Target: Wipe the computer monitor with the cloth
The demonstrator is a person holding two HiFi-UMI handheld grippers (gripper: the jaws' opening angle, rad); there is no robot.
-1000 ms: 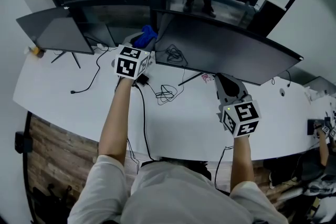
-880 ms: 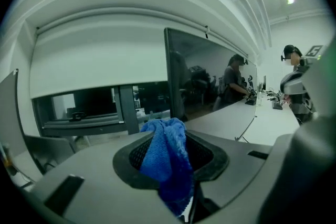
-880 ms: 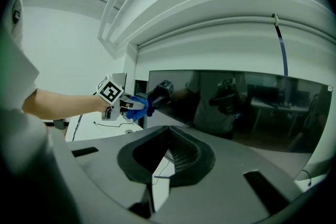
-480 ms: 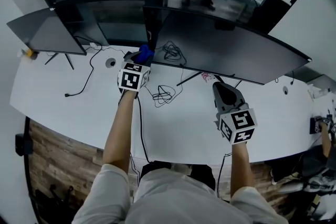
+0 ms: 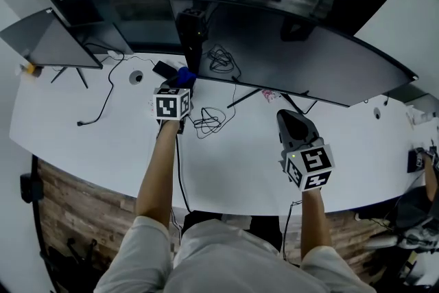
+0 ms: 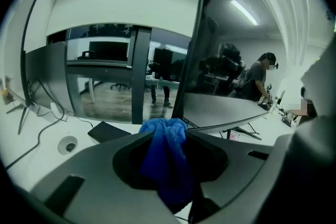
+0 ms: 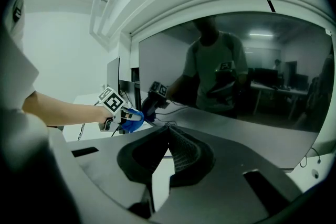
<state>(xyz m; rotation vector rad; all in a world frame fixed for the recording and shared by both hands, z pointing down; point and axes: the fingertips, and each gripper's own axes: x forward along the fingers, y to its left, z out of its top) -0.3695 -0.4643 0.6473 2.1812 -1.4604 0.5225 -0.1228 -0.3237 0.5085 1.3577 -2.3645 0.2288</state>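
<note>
A wide curved dark monitor (image 5: pixel 302 55) stands across the back of the white desk (image 5: pixel 233 168). My left gripper (image 5: pixel 181 79) is shut on a blue cloth (image 5: pixel 186 71) just in front of the monitor's lower left corner, a little off the screen. In the left gripper view the blue cloth (image 6: pixel 167 157) hangs bunched between the jaws of the left gripper (image 6: pixel 164 131), with the monitor (image 6: pixel 236 65) to the right. My right gripper (image 5: pixel 292 121) sits near the screen's lower middle; in its own view the right gripper (image 7: pixel 169 129) is shut on nothing, facing the monitor (image 7: pixel 241 76).
A second monitor (image 5: pixel 38 38) stands at the far left. Loose black cables (image 5: pixel 208 122) lie on the desk between my arms, and more cables (image 5: pixel 219 60) lie under the big screen. A flat black device (image 5: pixel 164 70) and a cable grommet (image 5: pixel 136 77) lie left of the cloth.
My left gripper has drawn back with the cloth from the monitor's left edge toward the person. The right gripper has barely moved.
</note>
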